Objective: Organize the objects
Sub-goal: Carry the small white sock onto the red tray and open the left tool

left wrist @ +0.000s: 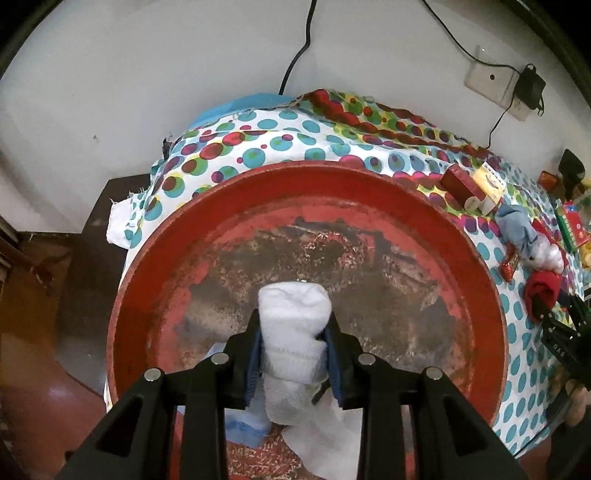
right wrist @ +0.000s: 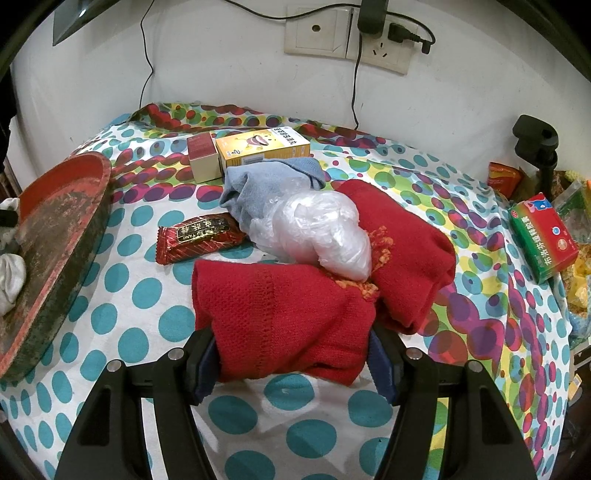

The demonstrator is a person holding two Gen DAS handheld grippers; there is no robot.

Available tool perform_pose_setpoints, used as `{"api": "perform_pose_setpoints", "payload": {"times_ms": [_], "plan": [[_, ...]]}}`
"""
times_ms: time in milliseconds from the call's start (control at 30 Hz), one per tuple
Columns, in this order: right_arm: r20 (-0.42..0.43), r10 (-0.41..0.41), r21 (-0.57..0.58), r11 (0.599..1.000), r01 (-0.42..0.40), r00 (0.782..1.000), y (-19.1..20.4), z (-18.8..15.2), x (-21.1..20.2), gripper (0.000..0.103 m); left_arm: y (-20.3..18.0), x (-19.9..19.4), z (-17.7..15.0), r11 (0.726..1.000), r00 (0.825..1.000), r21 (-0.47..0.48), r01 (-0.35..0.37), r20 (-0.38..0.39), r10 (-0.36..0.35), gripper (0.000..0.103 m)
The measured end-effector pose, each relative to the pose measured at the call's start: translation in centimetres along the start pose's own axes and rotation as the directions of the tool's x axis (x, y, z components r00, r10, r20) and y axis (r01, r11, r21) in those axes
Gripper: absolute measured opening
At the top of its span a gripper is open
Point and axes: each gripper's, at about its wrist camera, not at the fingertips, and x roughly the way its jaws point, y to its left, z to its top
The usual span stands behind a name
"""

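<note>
My left gripper (left wrist: 294,326) is shut on a rolled white sock (left wrist: 293,310) and holds it over a big round red tray (left wrist: 306,170) with worn paint. The sock's loose end hangs below the pads. From the right wrist view the same tray (right wrist: 55,229) stands at the left edge, with white cloth (right wrist: 11,273) in it. My right gripper (right wrist: 291,343) has its pads against both sides of a folded red knitted cloth (right wrist: 280,310) that lies on the dotted bedspread (right wrist: 155,295). At the right edge of the left wrist view the right gripper (left wrist: 554,317) shows with the red cloth (left wrist: 543,290).
Behind the red cloth lie a clear plastic bag (right wrist: 321,229), a blue-grey cloth (right wrist: 266,184), a red snack packet (right wrist: 199,238), a yellow box (right wrist: 262,146) and a small red box (right wrist: 201,157). A green-red box (right wrist: 543,236) and a black clamp (right wrist: 535,144) stand right. Cables hang from a wall socket (right wrist: 347,33).
</note>
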Motion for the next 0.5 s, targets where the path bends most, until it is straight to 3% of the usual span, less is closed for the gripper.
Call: {"api": "perform_pose_setpoints", "payload": {"times_ms": [367, 500], "plan": [[0.0, -0.003, -0.003, 1.0, 0.003, 1.0, -0.06, -0.01, -0.02, 0.064, -0.26, -0.02, -0.02, 1.0, 1.0, 0.002, 0.0, 0.004, 0.0, 0.032], [0.0, -0.004, -0.003, 1.0, 0.004, 1.0, -0.08, -0.02, -0.02, 0.064, -0.38, -0.18, -0.14, 1.0, 1.0, 0.0, -0.005, -0.014, 0.005, 0.038]]}}
